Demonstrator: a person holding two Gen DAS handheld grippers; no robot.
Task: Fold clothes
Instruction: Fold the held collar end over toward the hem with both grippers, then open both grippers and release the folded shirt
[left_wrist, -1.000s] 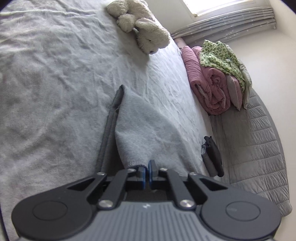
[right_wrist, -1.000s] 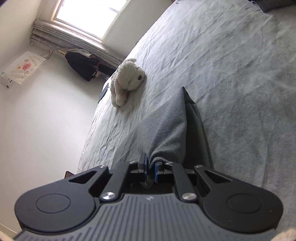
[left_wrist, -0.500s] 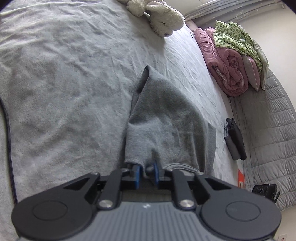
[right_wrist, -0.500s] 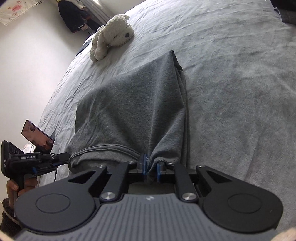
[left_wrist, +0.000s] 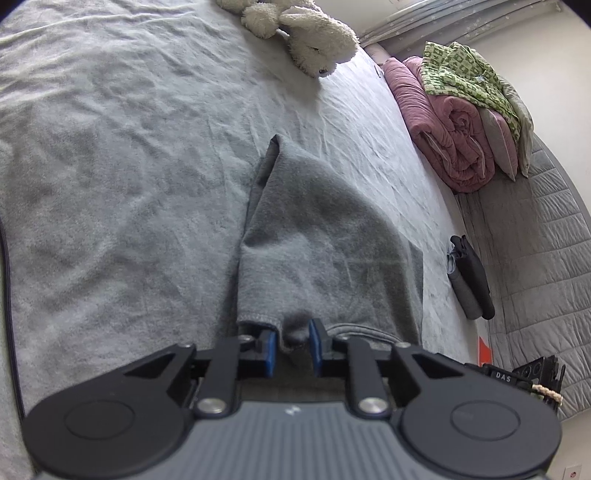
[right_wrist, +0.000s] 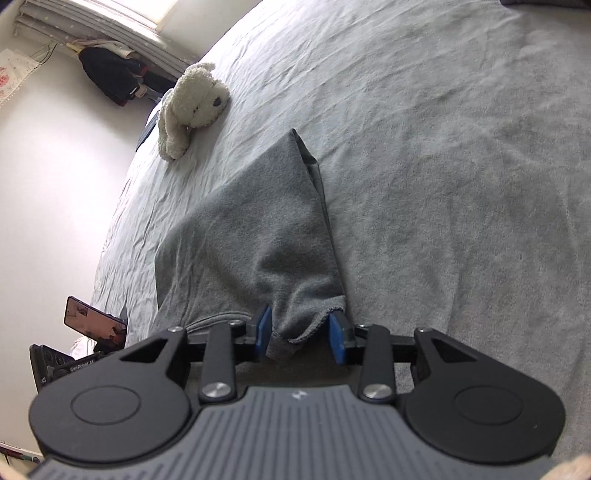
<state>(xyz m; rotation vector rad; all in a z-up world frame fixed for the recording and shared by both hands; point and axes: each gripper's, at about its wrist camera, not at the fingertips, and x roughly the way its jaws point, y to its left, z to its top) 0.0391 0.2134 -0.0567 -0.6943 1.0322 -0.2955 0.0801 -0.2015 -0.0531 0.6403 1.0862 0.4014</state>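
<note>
Lying flat: fleecy grey garment (right_wrist: 240, 236) (tapered fold); left tool (left_wrist: 291, 347) closing, right tool (right_wrist: 300, 334) opening, hem between.

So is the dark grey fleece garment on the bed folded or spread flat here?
Folded: the dark grey fleece garment lies doubled on the light grey bed cover, a second layer showing along its right edge.

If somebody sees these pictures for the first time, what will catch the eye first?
First, the dark grey garment, folded on the grey bed cover, its near edge between both grippers. Then the white plush dog lying beyond it, and the rolled pink quilt at the bed's edge in the left wrist view.
</note>
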